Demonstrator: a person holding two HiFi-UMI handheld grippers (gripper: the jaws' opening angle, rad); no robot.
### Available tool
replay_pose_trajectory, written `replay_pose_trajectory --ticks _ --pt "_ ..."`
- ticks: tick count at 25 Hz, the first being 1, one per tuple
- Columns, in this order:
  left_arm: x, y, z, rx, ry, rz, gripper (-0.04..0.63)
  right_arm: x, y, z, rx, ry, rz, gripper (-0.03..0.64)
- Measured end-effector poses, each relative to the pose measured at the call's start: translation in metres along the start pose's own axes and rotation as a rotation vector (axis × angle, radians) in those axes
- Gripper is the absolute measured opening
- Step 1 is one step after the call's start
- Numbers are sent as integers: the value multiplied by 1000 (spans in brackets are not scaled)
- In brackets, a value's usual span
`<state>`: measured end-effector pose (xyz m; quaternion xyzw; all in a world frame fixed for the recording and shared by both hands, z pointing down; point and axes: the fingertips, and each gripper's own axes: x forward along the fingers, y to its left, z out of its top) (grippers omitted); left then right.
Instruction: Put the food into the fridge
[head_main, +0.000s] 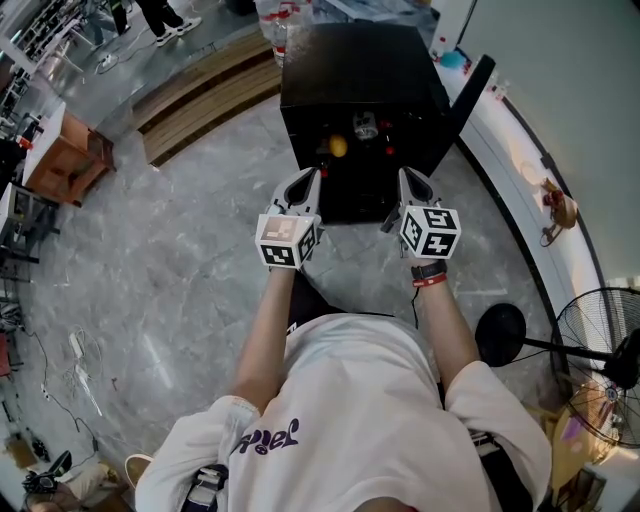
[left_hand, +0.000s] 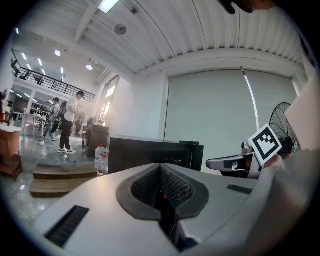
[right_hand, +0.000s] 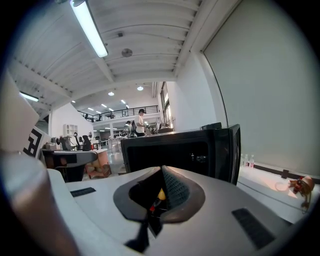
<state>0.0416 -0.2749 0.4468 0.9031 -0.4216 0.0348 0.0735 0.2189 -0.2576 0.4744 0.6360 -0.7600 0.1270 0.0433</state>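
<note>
A black mini fridge (head_main: 350, 70) stands on the floor ahead with its door (head_main: 468, 95) swung open to the right. Inside it I see a yellow piece of food (head_main: 338, 147) and a paler item (head_main: 366, 125) behind it. My left gripper (head_main: 307, 180) and right gripper (head_main: 408, 180) hover side by side just in front of the opening, both shut with nothing between the jaws. In the left gripper view the gripper (left_hand: 161, 167) points at the fridge (left_hand: 145, 152). In the right gripper view the gripper (right_hand: 162, 172) faces the fridge (right_hand: 170, 150) and its door (right_hand: 231, 152).
A white ledge (head_main: 520, 150) runs along the right wall with a small toy figure (head_main: 560, 210) on it. A standing fan (head_main: 600, 340) is at my right. Wooden steps (head_main: 200, 95) and water bottles (left_hand: 101, 157) lie left of the fridge. People stand far back.
</note>
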Motion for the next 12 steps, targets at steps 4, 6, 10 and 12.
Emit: replay_pose_trajectory --ticks 4,6,10,12 --pt "-4 0 -5 -22 3 -8 17 -2 -1 -7 15 18 15 12" --pt "-4 2 -11 -25 17 -9 17 -2 -1 -13 24 31 25 12" --pt "-8 18 -23 -25 60 5 17 -2 16 -24 -2 104 127 12" --pt "-11 31 -31 -8 90 23 17 -5 31 -33 -35 175 226 12"
